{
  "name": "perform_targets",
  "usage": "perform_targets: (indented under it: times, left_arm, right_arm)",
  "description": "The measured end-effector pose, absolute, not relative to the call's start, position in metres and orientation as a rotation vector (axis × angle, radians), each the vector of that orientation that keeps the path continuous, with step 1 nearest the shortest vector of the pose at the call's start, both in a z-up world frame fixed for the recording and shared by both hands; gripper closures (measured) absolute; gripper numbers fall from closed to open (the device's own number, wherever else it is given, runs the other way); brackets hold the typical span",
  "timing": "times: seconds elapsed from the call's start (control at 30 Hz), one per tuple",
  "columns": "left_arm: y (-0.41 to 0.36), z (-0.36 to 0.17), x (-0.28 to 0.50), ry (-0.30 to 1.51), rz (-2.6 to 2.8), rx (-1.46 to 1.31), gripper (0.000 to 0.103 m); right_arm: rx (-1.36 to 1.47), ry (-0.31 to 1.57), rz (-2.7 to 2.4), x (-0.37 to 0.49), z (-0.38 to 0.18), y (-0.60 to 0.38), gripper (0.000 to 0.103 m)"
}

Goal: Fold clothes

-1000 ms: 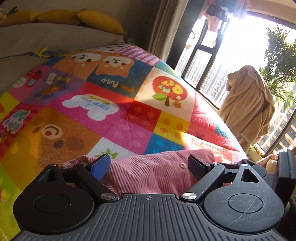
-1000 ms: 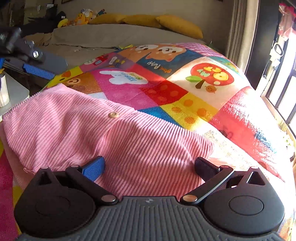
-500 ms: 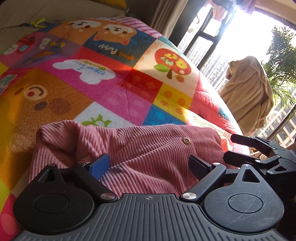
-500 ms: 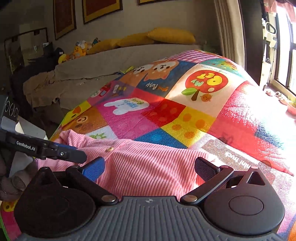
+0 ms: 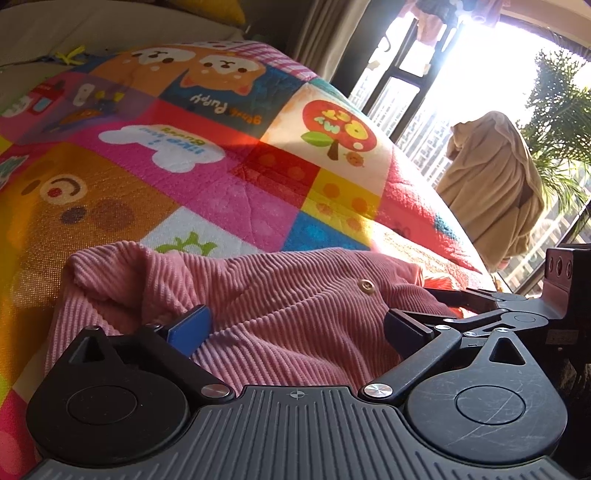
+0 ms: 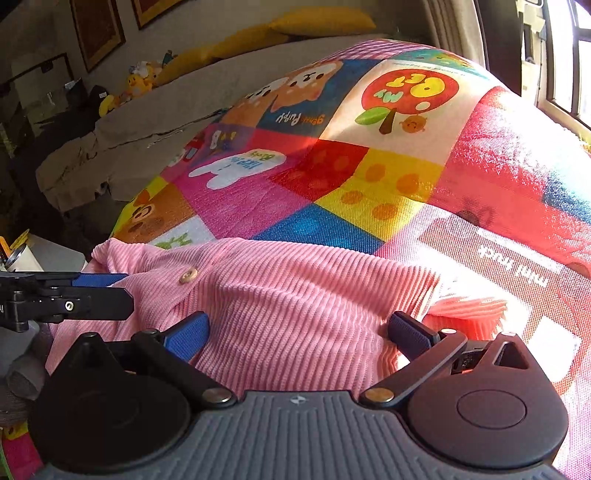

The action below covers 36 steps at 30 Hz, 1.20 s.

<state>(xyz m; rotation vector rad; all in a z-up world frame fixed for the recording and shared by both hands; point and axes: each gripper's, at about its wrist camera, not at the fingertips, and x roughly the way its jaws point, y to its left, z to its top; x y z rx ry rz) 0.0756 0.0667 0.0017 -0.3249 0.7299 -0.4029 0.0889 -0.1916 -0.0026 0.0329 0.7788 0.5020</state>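
Observation:
A pink ribbed garment (image 5: 277,295) (image 6: 295,288) with a small round button (image 5: 366,286) (image 6: 188,275) lies bunched on a colourful patchwork blanket (image 5: 221,184) (image 6: 351,184). My left gripper (image 5: 297,325) hovers low over its near part, jaws opening wide; the cloth lies under and between the fingers, unpinched. Its fingers (image 6: 74,291) reach in from the left in the right wrist view. My right gripper (image 6: 299,332) stands open over the garment's right part, gripping nothing. It shows at the right edge (image 5: 480,306) of the left wrist view.
A beige cloth (image 5: 495,184) hangs by the bright window, with a green plant (image 5: 561,110) behind it. Yellow pillows (image 6: 317,18) and plush toys (image 6: 136,83) line a beige cover (image 6: 184,103) beyond the blanket. A white cup (image 6: 22,258) stands at the left.
The left gripper sank toward the garment, which now fills the space before its fingers. The right gripper shifted and rolled; each gripper has come into the other's view.

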Motion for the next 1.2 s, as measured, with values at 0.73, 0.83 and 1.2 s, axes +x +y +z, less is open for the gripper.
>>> perform_targets:
  times: [0.73,0.83,1.2]
  left_arm:
    - [0.097,0.021,0.009,0.687,-0.486,-0.475,0.001]
    - [0.120,0.037,0.021,0.611,-0.390,-0.546,0.001]
    - [0.128,0.023,0.119,0.834,-0.437,-0.663,0.001]
  right_arm:
    - [-0.178,0.753,0.467,0.043,-0.015,-0.186,0.000]
    - [-0.181,0.749,0.459,0.043,-0.015,-0.185,0.000]
    - [-0.174,0.745,0.452,0.041,-0.016,-0.185,0.000]
